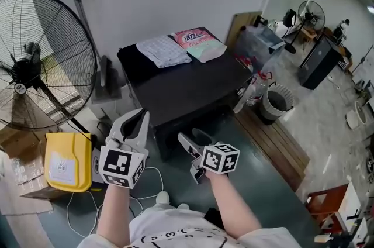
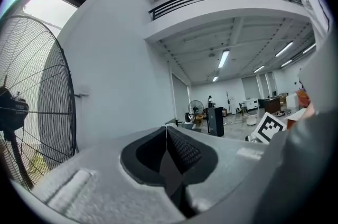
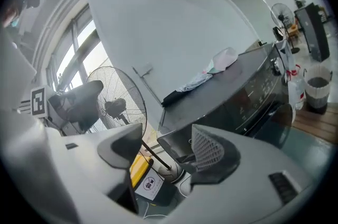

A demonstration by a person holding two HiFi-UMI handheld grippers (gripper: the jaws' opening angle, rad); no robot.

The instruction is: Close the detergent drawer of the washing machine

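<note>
The closing is not yet under way, by my reading. The right gripper is hovering with its jaws standing wide and nothing between the pads. Just beyond its gap, what seems to be the drawer is sticking out from the top front corner of the washer. No jaw is touching it. The left gripper is pointing up and away with its jaws pressed together on nothing, and I judge it is taking no part.

What is left is the whole job: bringing a jaw onto the drawer front and pushing it home.

Cloths are lying on the washer lid, far ahead of the jaws. A fan and a yellow can are sitting left of the left jaws. Cables are trailing below both grippers. Nothing appears to be blocking the path from the right jaws to the drawer.
</note>
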